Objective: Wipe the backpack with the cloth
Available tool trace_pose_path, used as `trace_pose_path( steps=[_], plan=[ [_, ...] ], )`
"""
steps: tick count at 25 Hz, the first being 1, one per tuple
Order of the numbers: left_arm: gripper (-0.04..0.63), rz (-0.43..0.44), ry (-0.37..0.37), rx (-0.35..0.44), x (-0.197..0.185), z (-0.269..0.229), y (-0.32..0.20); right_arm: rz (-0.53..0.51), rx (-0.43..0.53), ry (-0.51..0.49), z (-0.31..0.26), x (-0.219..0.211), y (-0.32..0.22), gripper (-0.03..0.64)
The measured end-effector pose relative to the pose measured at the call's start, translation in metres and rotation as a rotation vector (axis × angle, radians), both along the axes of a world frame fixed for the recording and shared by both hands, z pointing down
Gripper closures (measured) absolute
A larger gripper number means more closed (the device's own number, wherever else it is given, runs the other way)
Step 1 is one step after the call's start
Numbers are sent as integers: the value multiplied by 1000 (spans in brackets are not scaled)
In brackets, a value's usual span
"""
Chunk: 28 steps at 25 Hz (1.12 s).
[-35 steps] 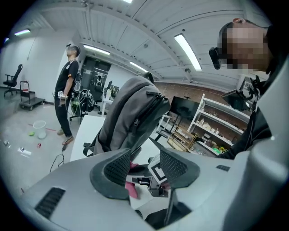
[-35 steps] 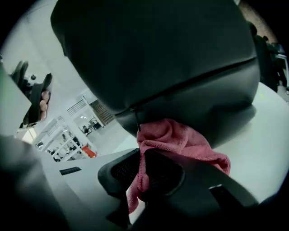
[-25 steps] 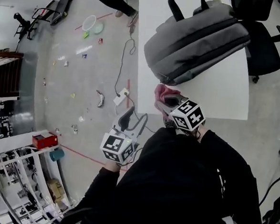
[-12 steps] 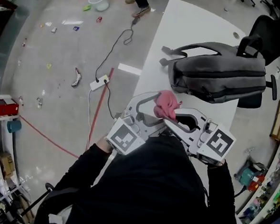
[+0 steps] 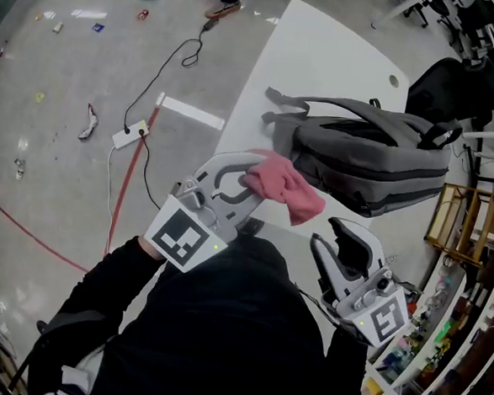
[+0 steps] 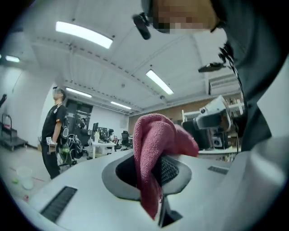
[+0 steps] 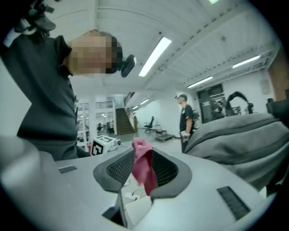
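Hanging from the left gripper (image 5: 248,182), the cloth (image 5: 285,188) is a pink fabric with a fine looped texture. It is bunched into a soft fold and held in the air just in front of the backpack (image 5: 368,154); in the head view it does not touch it. The left jaws have just been closing and now stand almost together, pinching the cloth between their ribbed pads. The left gripper view shows one fold rising above the jaws and a tail drooping below them.

The right gripper (image 5: 347,238) sits lower and to the right, apart from the cloth. Its jaws have just been opening and stand narrowly apart with nothing gripped. The right gripper view shows the cloth through the gap between those jaws, but the head view places it on the other gripper, whose marker cube (image 7: 102,145) also appears there.

The backpack is grey woven fabric with dark zip lines and straps, lying on a smooth white table (image 5: 324,63). Only the head view shows the grey floor (image 5: 60,95) with a power strip (image 5: 129,132) and its cable. The gripper views alone show ceiling strip lights (image 6: 83,34) and a standing person (image 6: 54,131) in dark clothing.
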<state>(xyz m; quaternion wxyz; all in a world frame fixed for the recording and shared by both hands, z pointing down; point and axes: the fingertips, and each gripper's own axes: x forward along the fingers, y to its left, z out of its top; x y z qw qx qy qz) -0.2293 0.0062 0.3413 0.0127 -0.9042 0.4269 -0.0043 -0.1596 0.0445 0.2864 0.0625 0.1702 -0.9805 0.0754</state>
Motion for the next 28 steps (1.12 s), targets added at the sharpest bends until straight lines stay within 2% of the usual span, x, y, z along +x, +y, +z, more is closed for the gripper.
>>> trace_pose_path(
  steps=[2,4,6,8,9,13,16,19,23,25,28],
  plan=[
    [526,11,160,-34,-6,-25,-14,189,45,-67,-19,30,-33,489],
    [526,62,287,10,6,-65,-22,384,65,-123,-25,77,-57,495],
    [526,108,324,88,30,-103,-25,514,83,-173,-32,115,-71,499],
    [526,84,273,111,54,-115,-33,558,110,-208,-38,137,-83,503],
    [526,47,246,89,62,-109,-41,558,116,-228,-38,145,-90,505],
    [526,-144,204,-97,68,-51,-71,498,70,-273,-30,163,-107,511],
    [526,-282,150,-164,59,-3,-72,440,21,-272,-20,180,-121,512],
    [526,-423,128,-242,43,40,-71,380,-13,-278,-15,195,-134,514],
    [526,-583,103,-343,22,102,-73,293,-51,-224,-1,201,-150,517],
    [526,-656,95,-423,8,143,-71,276,-64,-207,4,198,-155,524],
    [526,-708,58,-590,-6,213,-60,282,-37,-188,3,193,-155,531]
  ],
)
